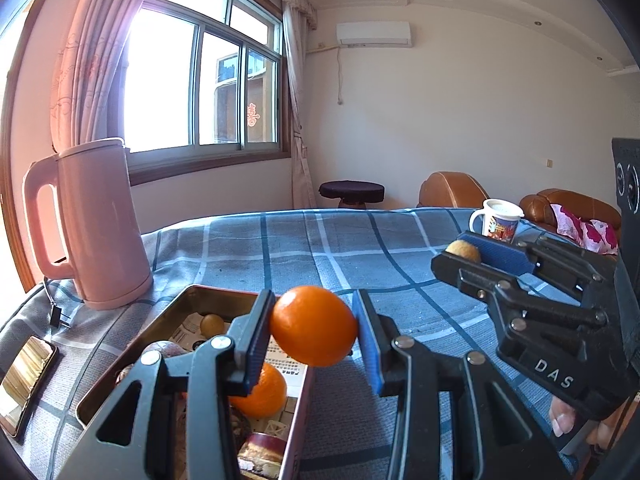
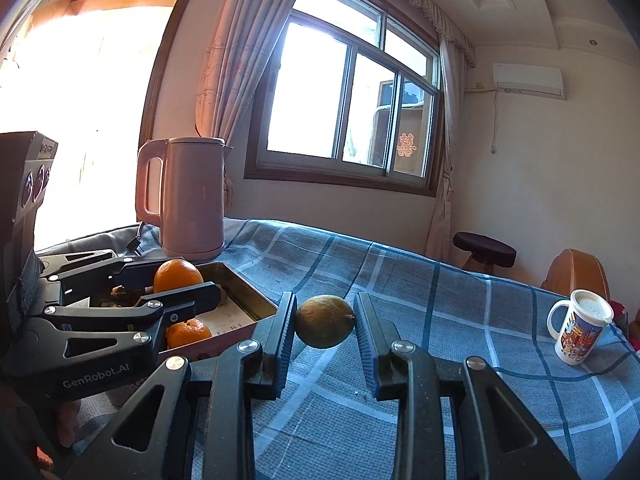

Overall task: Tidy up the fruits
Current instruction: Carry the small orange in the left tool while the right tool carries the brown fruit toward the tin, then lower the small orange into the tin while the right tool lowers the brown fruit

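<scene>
My left gripper (image 1: 314,330) is shut on an orange (image 1: 313,331) and holds it above the right rim of a metal tin (image 1: 168,320). The tin holds another orange (image 1: 262,394), a small brown fruit (image 1: 212,323) and other fruits. My right gripper (image 2: 325,322) is shut on a brownish-green round fruit (image 2: 325,321) above the blue checked cloth, to the right of the tin (image 2: 248,300). The left gripper (image 2: 176,280) with its orange (image 2: 178,275) shows in the right wrist view, and the right gripper (image 1: 466,254) with its fruit (image 1: 463,251) in the left wrist view.
A pink kettle (image 1: 100,224) stands behind the tin, with its plug and cord beside it. A phone (image 1: 26,380) lies at the table's left edge. A printed white mug (image 2: 578,328) stands at the far right. Brown armchairs and a stool are beyond the table.
</scene>
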`<state>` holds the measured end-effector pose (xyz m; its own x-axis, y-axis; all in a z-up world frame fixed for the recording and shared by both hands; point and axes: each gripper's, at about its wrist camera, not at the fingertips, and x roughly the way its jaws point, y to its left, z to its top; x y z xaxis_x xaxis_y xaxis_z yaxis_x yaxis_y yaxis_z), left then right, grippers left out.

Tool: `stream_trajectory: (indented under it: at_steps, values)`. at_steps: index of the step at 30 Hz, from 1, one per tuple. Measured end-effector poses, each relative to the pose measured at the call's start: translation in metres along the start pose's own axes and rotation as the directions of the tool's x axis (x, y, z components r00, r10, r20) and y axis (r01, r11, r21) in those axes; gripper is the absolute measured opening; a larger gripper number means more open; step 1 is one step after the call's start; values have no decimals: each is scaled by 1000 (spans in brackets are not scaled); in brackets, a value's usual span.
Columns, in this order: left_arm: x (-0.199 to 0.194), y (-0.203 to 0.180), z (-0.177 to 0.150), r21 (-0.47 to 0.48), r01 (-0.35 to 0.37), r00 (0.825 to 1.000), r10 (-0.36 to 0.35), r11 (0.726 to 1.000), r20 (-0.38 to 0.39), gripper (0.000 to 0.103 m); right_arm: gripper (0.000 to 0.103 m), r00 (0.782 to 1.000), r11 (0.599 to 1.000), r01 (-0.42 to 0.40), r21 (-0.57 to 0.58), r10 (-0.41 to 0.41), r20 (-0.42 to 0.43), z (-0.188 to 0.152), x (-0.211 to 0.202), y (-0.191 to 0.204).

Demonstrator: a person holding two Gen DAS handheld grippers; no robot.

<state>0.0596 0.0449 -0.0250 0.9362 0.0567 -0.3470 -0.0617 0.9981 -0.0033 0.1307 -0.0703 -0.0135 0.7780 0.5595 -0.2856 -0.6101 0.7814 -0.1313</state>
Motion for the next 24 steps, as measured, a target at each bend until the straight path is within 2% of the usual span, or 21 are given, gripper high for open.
stream_trajectory:
  at_steps: [13,24]
  values:
    - [-10,30,-3,-25,-43,999,43,999,-2,42,31,999,998,-47,-33,47,2,12,13,25]
    - [-10,53,-5,-43,-88,996,87,995,-33,42,31,996,994,-94,-52,93,-9,20,23,40]
